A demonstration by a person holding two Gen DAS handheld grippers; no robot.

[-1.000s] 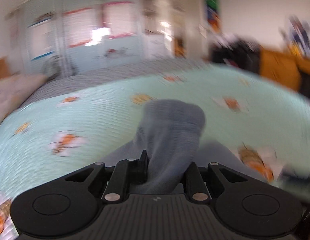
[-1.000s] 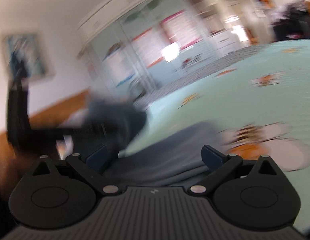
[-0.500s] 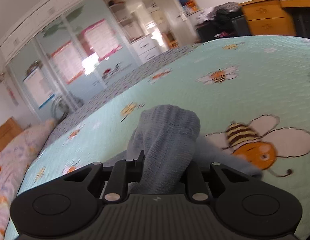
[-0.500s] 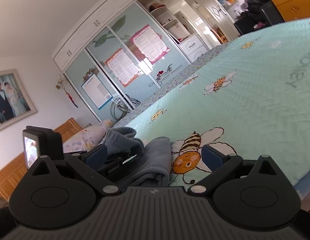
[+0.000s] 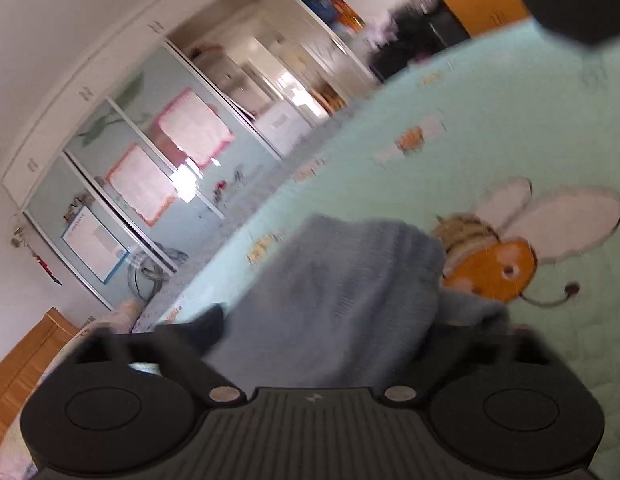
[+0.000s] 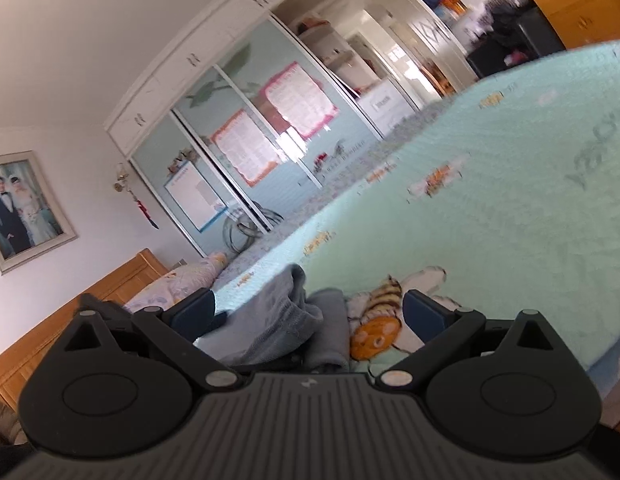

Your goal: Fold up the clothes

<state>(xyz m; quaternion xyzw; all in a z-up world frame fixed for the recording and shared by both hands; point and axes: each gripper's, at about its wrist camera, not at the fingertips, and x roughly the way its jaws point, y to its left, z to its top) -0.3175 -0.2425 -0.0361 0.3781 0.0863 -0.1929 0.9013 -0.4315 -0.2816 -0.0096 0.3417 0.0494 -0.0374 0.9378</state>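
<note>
so the grey garment point(image 5: 349, 288) sits bunched on the bed point(image 5: 489, 128) by the bee print, left gripper point(image 5: 361, 320) fingers opening off it, right gripper point(image 6: 308, 312) wide and empty, folding looks barely halfway.

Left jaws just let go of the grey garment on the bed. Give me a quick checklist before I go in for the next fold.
1. Left gripper released: ok, jaws opening wide, pads off the grey garment, which still lies between them.
2. Right gripper free: ok, open, nothing pinched.
3. Garment resting on the bedspread: ok, bunched beside the bee print.
4. Fold neat and flat: not ok, cloth stands up in a hump.
5. Garment edges located: cannot tell, the left view is blurred.
</note>
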